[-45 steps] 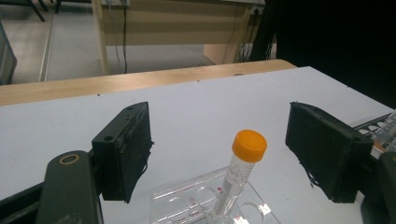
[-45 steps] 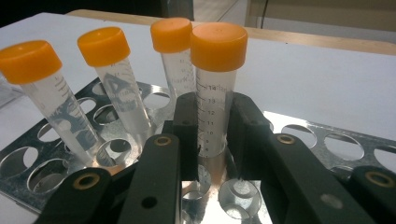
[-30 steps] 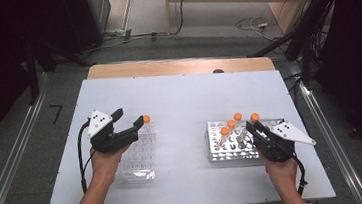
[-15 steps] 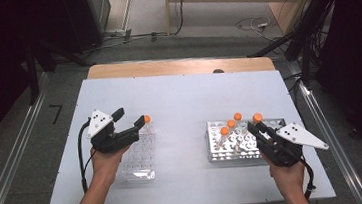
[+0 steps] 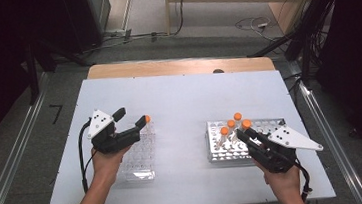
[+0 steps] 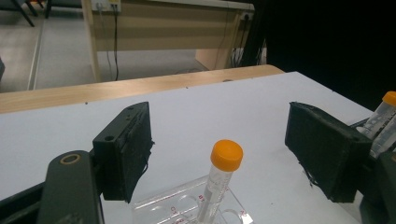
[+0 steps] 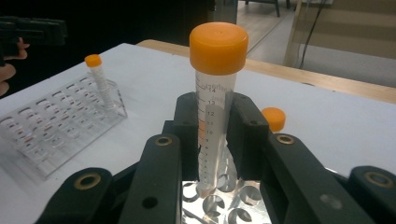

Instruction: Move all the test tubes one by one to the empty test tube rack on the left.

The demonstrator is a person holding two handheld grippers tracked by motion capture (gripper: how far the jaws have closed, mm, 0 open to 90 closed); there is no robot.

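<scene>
While the left gripper (image 6: 219, 154) is held wide open around a capped tube (image 6: 219, 179) (standing in a clear rack (image 5: 136, 156)), another tube (image 7: 215, 107) is clamped by the right gripper (image 7: 215, 135) above a metal rack (image 5: 266, 124).

- The high view looks forward and down from above the person's side, taking in the whole white rectangular table (image 5: 183, 96), its wooden far edge, and the floor beyond.
- The left gripper view sits low over the table's left part, looking along its own jaws toward the far right, close to one orange-capped clear plastic tube (image 6: 219, 179) standing in the clear plastic rack (image 6: 187, 207).
- The right gripper view sits low at the right, very close on another orange-capped tube (image 7: 215, 100), facing left and far.
- Both the right gripper view and the high view share that clear rack (image 7: 56, 128) (image 5: 139, 154) and its single tube.
</scene>
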